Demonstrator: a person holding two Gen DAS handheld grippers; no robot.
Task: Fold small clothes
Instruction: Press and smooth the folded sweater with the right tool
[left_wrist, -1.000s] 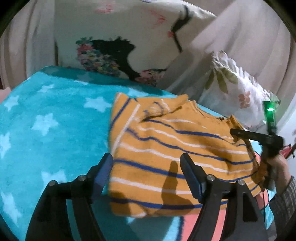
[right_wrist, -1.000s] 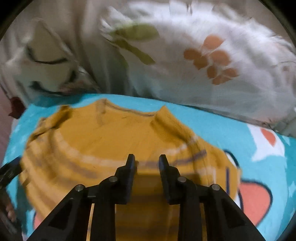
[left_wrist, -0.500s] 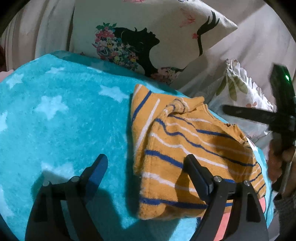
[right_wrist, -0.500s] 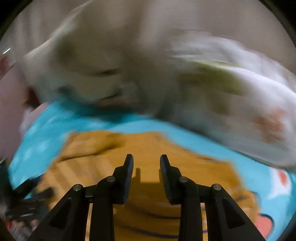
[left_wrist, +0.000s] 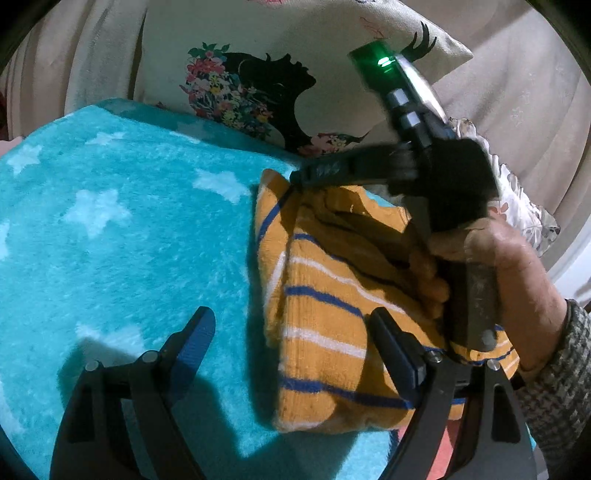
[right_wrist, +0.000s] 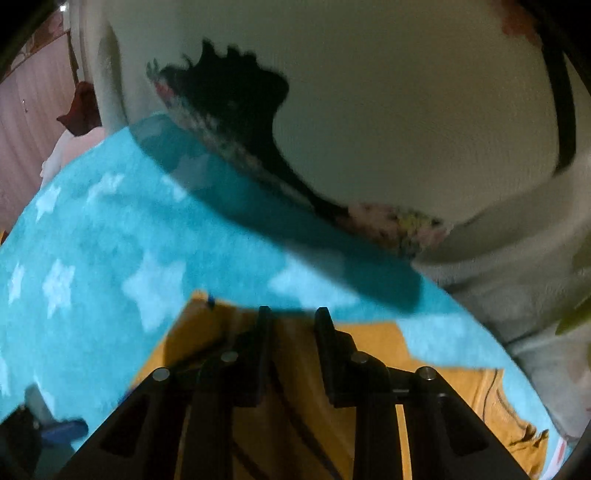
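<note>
A small orange jumper with blue and white stripes lies folded on the turquoise star blanket. My left gripper is open and empty, its fingers astride the jumper's near left edge, above it. My right gripper reaches over the jumper's far edge in the left wrist view. In the right wrist view the right gripper has its jaws a narrow gap apart with nothing between them, over the jumper.
A white cushion with a black silhouette and flowers leans at the back of the blanket. A second floral cushion sits at the right. A beige curtain hangs behind them.
The right gripper has swung left across the jumper to its far left edge. The jumper has gone from spread wide to a narrower folded shape. The left gripper has pulled back and left.
</note>
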